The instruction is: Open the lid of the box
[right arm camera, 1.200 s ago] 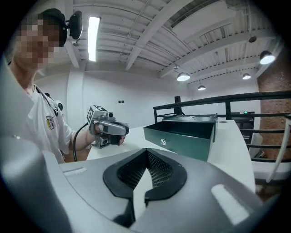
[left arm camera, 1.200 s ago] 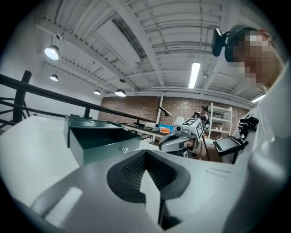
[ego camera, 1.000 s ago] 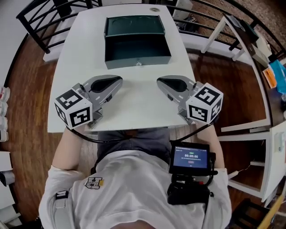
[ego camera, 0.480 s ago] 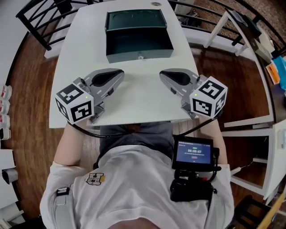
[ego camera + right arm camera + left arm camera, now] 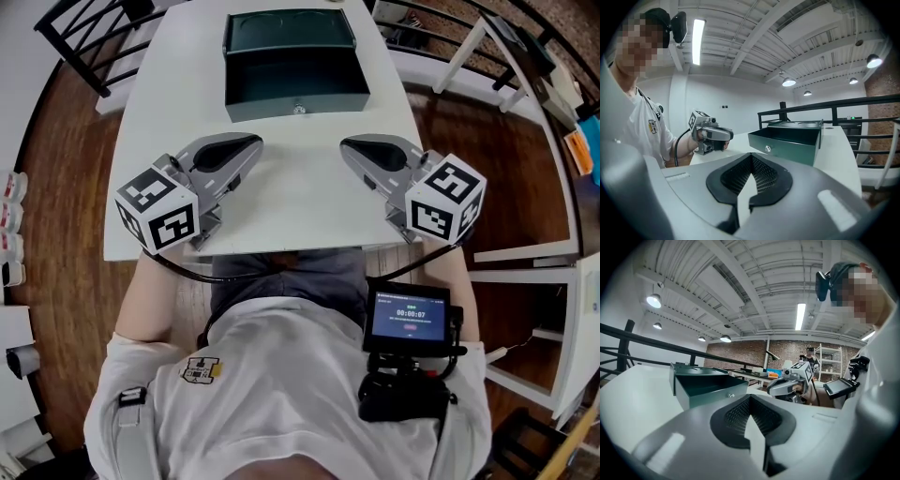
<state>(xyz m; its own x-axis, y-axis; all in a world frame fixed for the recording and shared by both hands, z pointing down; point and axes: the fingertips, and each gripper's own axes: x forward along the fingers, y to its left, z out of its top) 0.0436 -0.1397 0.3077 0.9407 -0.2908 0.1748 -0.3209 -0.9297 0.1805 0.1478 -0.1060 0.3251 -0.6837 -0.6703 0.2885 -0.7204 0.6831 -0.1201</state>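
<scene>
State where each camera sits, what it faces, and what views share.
Head view: on the head, looking down at table, open box, left gripper, right gripper, shirt.
Left gripper view: on that gripper, facing box and right gripper; own shut fingers, shirt show.
Right gripper view: mirrored, facing box and left gripper; shut fingers, shirt.
All share the box.

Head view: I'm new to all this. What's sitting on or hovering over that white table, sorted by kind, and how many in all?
Dark green metal box: 1
Handheld grippers: 2 (left gripper, right gripper)
Total: 3
</scene>
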